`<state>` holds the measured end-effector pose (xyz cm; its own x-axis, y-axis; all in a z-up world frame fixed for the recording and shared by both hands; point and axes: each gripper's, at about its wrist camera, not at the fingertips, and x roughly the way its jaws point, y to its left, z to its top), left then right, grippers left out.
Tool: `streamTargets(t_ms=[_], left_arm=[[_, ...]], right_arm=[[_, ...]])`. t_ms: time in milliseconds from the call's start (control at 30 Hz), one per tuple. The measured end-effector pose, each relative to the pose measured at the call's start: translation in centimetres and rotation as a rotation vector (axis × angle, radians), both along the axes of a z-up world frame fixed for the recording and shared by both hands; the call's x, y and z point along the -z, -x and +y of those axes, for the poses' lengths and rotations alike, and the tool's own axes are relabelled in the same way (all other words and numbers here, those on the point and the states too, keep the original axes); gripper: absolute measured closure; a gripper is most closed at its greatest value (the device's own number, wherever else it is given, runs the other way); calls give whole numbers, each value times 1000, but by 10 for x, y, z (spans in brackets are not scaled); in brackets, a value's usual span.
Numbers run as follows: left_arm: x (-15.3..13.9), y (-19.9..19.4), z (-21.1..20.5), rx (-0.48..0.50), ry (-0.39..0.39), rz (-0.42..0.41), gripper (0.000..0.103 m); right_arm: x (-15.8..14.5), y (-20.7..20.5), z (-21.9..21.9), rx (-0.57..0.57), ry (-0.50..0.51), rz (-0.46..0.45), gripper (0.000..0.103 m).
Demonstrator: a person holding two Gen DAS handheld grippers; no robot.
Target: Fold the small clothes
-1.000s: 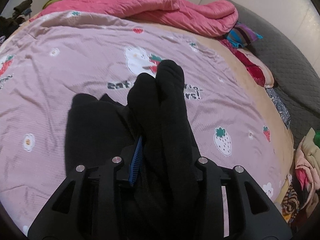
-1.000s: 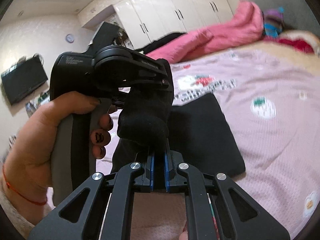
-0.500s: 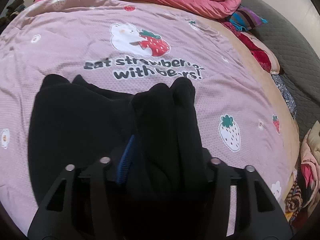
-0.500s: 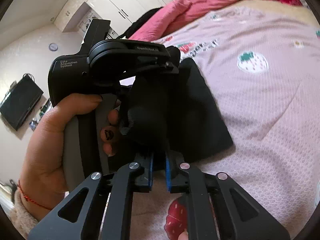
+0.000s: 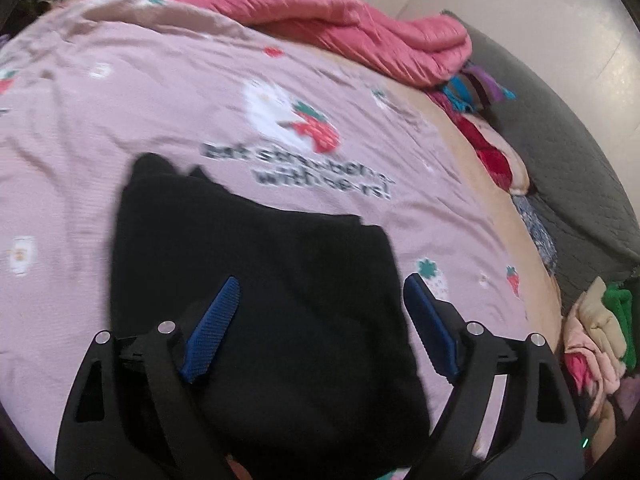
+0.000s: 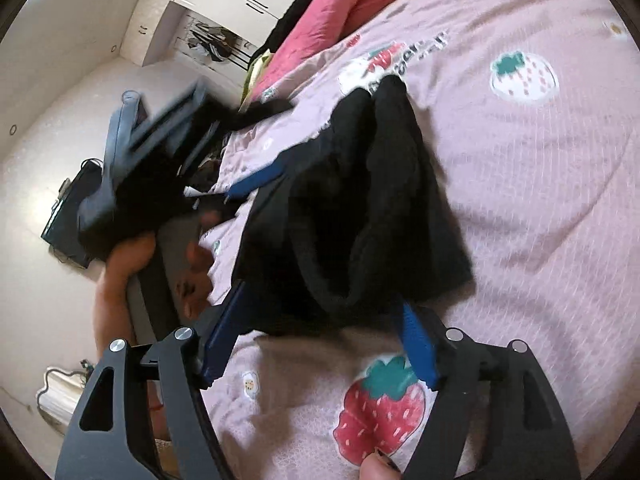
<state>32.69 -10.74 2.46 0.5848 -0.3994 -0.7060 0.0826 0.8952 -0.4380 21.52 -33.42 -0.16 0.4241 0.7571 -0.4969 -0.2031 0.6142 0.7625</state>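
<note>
Lying on the bed, the soft black knitted garment [image 5: 256,280] looks light and floppy, so it should bend easily and sag if lifted from one spot. It is thick and a bit fuzzy, so I think it will not slip much from the blue pads. A good place to take hold would be a corner or the thick folded edge near the claws, one claw at each end, so the cloth stays flat. It rests on the pink bed sheet with strawberry and bear pictures [image 5: 120,120]. The left claw [image 5: 320,320] is spread wide open over the cloth and grips nothing. The right claw [image 6: 320,332] is also open, with the near edge of the black cloth [image 6: 360,220] between its fingers but not pinched. The left view shows the top as a smooth flat sheet, plus a pink quilt [image 5: 340,20] and a grey padded headboard [image 5: 560,160] beyond. The right view shows what that one hides: bumpy rolled layers at the near edge, and the other hand's tool, blurred.
</note>
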Motion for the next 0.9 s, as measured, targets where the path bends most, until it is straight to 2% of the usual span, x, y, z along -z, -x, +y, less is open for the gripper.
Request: streamTargets(t_ms=[100, 200, 333, 433, 567, 667, 800, 900], left_arm=[[-4, 17, 19, -28, -54, -39, 26], [-3, 29, 32, -45, -125, -63, 26], [4, 39, 39, -38, -208, -70, 26], [10, 43, 40, -23, -246, -68, 26], [17, 47, 36, -5, -289, -76, 26], [19, 48, 32, -1, -316, -87, 23], [19, 49, 29, 6, -329, -96, 23], [19, 49, 27, 5, -339, -97, 22]], right_arm=[[-4, -24, 2, -7, 13, 11, 30], [-6, -46, 4, -17, 67, 15, 30], [5, -72, 16, -43, 112, 52, 28], [11, -87, 20, -32, 120, 71, 28], [7, -101, 25, -29, 158, 40, 30], [5, -114, 32, -49, 230, 13, 36], [3, -117, 42, -63, 342, -39, 51], [3, -119, 49, -66, 390, -73, 60]])
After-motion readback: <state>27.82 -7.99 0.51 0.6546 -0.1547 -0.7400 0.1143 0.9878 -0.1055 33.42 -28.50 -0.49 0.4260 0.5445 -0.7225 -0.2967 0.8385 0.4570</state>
